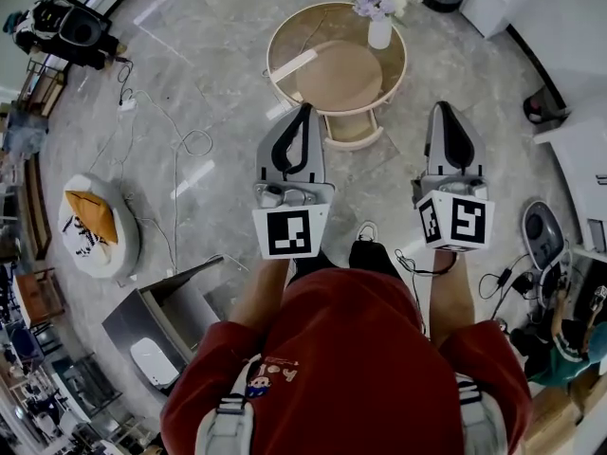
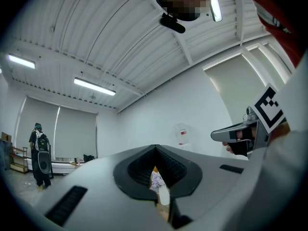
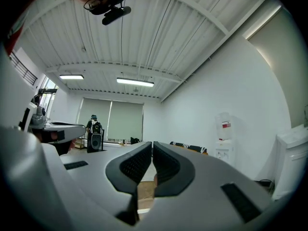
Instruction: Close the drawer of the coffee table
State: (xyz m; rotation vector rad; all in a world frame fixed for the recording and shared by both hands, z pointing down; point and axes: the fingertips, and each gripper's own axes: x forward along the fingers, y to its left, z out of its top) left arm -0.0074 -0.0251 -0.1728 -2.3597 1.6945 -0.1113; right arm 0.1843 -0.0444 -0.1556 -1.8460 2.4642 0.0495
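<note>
Hovering short of the coffee table, the left gripper and right gripper are both pinched together, empty. Its drawer juts toward them. It is probably light and free-sliding, best pushed squarely on its front.

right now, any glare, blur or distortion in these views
Head view: fisheye curves the room's edges, glare streaks the glossy floor, the coffee table stays sharp. Left gripper view: heavy barrel distortion, dark corners, a bright ceiling lamp. Right gripper view: same distortion and dark corners, its light strip not blown out.
</note>
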